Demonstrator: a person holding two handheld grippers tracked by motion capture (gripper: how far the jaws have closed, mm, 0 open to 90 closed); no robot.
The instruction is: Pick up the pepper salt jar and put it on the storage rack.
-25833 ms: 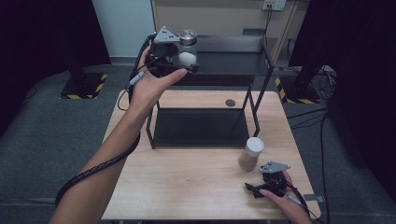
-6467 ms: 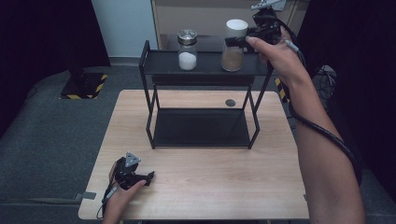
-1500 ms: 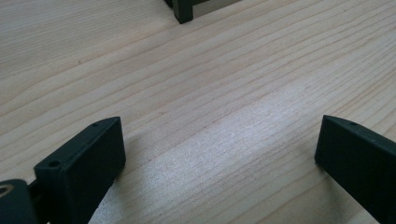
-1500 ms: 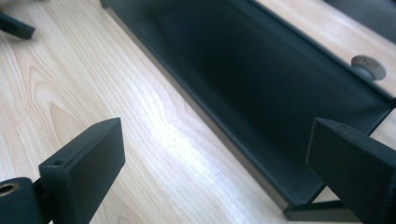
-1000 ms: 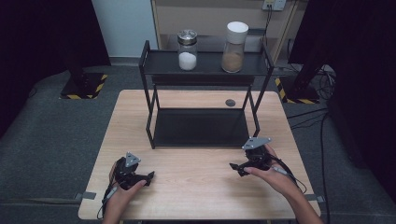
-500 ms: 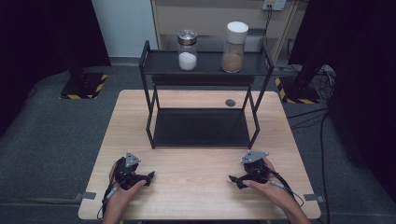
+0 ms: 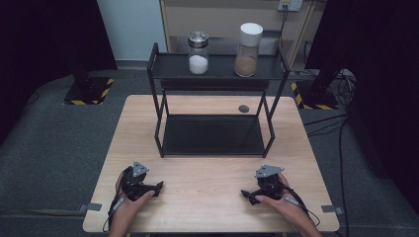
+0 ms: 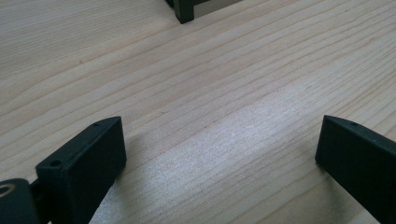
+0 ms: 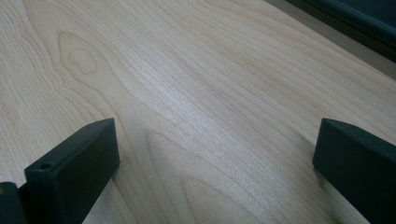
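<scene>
Two jars, white-filled jar (image 7: pixel 198 58) and brown-filled jar (image 7: pixel 247 50), stand upright on the rack's top shelf (image 7: pixel 220 69), far across the counter (image 7: pixel 207 182) from both spread, empty tongs: left tongs (image 7: pixel 157 186), right tongs (image 7: pixel 246 194), neither clearly nearer.

A light wooden table (image 7: pixel 207 197) stood on grey carpet (image 7: pixel 54 143), flanked by black curtains (image 7: pixel 44 34).
</scene>
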